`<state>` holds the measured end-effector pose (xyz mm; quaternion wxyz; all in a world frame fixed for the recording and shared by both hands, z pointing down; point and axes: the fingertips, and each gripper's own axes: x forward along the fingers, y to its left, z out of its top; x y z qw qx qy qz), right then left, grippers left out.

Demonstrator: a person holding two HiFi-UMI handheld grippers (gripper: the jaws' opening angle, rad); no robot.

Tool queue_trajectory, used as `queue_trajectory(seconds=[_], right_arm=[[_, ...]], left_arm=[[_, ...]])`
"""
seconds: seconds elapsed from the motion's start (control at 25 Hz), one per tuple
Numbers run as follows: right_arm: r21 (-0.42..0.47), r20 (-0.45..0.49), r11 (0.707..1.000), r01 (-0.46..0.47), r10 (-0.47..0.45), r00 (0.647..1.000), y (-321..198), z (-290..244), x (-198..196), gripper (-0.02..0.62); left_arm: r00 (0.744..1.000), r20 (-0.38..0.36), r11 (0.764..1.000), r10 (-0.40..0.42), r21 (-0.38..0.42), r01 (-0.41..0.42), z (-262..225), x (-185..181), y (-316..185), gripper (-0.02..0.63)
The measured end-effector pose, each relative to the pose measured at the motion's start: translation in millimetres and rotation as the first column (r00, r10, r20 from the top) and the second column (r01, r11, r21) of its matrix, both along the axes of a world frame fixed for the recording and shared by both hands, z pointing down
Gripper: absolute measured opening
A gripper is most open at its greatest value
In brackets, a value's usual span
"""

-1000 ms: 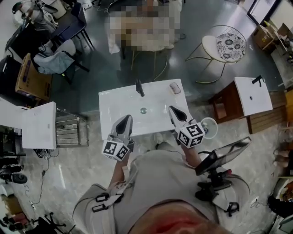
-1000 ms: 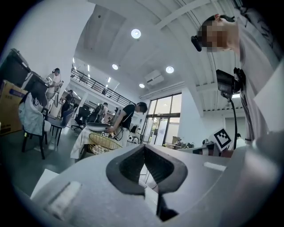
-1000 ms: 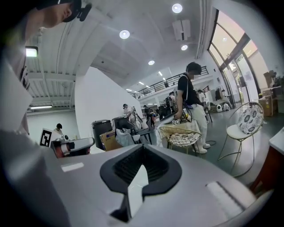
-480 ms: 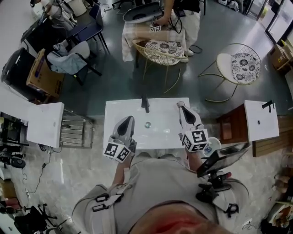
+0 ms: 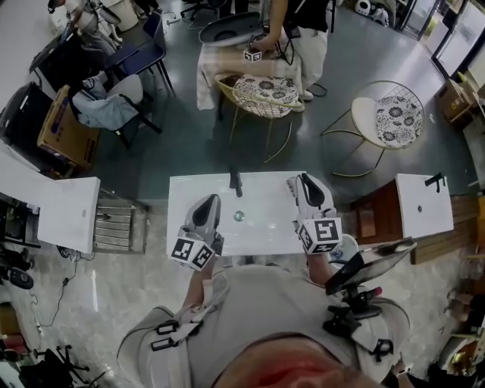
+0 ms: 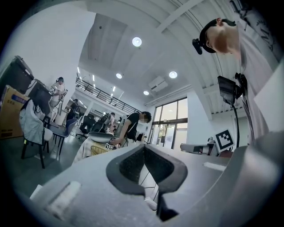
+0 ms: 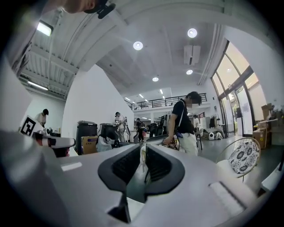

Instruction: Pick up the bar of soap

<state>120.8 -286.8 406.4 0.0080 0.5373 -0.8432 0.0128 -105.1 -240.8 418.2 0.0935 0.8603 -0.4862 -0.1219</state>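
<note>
A white sink (image 5: 261,227) with a black faucet (image 5: 236,182) lies below me. The pale bar of soap (image 5: 291,185) rests at its back right corner, partly hidden. My right gripper (image 5: 305,180) hovers just right of the soap, apart from it. In the right gripper view its jaws (image 7: 143,155) have just been opening and stand a narrow slit apart with nothing between them. My left gripper (image 5: 210,201) is over the sink's front left. In the left gripper view its pads (image 6: 144,153) meet and hold nothing.
Two wire chairs with patterned cushions (image 5: 261,87) (image 5: 398,114) stand beyond the sink. A person (image 5: 292,23) works at a table behind them. Other white sinks sit at right (image 5: 424,204) and left (image 5: 45,216). A wooden stand (image 5: 371,220) is beside my sink.
The right gripper has moved from the sink's front right to its back right corner, beside the soap. The left gripper has edged forward a little. The head view has shifted.
</note>
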Motion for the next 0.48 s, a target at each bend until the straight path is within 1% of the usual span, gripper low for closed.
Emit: queue_trajectory(seconds=[0.12, 0.2, 0.28, 0.4, 0.44, 0.48], right_arm=[[0.011, 0.008, 1.000, -0.013, 0.013, 1.000, 4.1, -2.6, -4.8, 0.023], [0.016, 0.012, 1.000, -0.011, 0.011, 1.000, 5.6, -2.9, -10.0, 0.006], [0.022, 0.014, 1.000, -0.004, 0.003, 1.000, 8.8, -5.4, -14.8, 0.003], [0.038, -0.011, 0.999, 0.002, -0.001, 1.000, 12.5, -8.3, -18.8, 0.002], [0.040, -0.016, 0.999, 0.015, -0.014, 1.000, 11.3, -8.4, -21.6, 0.003], [0.033, -0.002, 0.998, 0.046, -0.046, 0.999, 8.8, -8.8, -26.9, 0.044]], left_arm=[[0.999, -0.007, 0.999, 0.033, 0.008, -0.033, 3.1, -1.4, -5.7, -0.003], [0.999, -0.012, 0.999, 0.046, 0.007, -0.046, 7.2, -4.1, -10.1, -0.003], [0.998, -0.023, 0.998, 0.055, 0.008, -0.055, 12.2, -7.1, -13.5, -0.003], [0.997, -0.041, 0.998, 0.069, 0.017, -0.068, 17.5, -9.5, -16.3, -0.003], [0.996, -0.054, 0.997, 0.073, 0.015, -0.073, 19.1, -10.5, -17.8, -0.003], [0.995, -0.067, 0.997, 0.077, 0.010, -0.076, 20.5, -11.8, -19.1, -0.003]])
